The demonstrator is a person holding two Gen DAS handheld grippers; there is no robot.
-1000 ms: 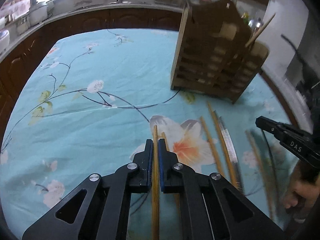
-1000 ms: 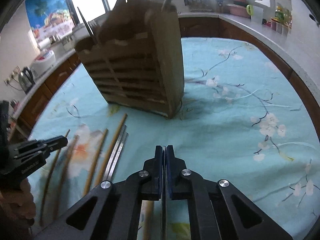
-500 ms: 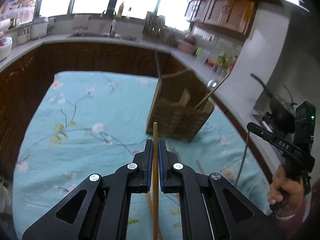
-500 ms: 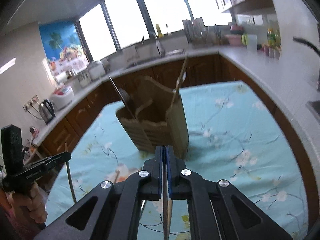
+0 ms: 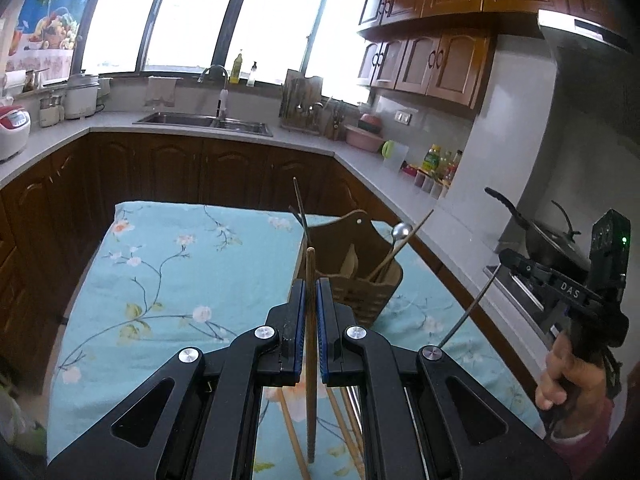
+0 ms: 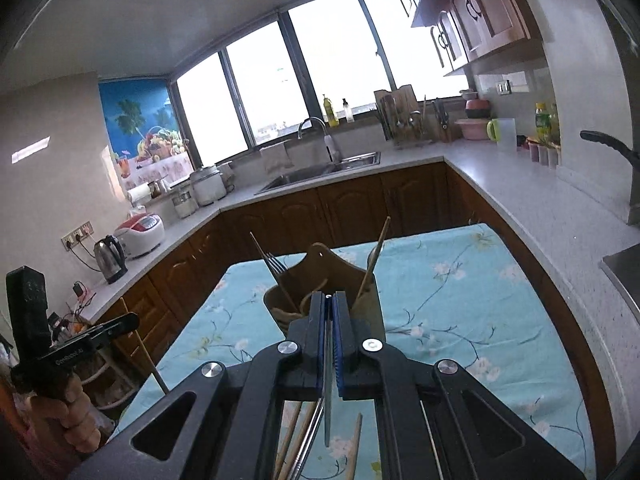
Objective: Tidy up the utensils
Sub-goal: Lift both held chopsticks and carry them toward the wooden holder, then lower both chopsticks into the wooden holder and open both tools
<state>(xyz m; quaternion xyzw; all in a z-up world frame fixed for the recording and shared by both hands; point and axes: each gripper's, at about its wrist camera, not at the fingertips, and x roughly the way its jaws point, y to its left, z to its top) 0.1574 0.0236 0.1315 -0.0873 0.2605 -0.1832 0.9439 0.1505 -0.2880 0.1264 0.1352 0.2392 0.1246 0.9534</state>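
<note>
Between left hand-held gripper (image 5: 311, 300) pads, wooden chopstick (image 5: 310, 344) points toward holder (image 5: 362, 280)

the cloth (image 5: 168, 256) is pale turquoise, printed with white and pink blossoms on dark thin branches. the holder (image 5: 356, 276) is brown wood with slatted sides. the chopstick (image 5: 310, 320) is tan. the left gripper (image 5: 310, 292) is black with blue pads. cabinets (image 5: 192, 168) are dark brown, the counter (image 5: 120, 124) light grey. the poster (image 6: 140, 132) is blue with palms and fruit.
</note>
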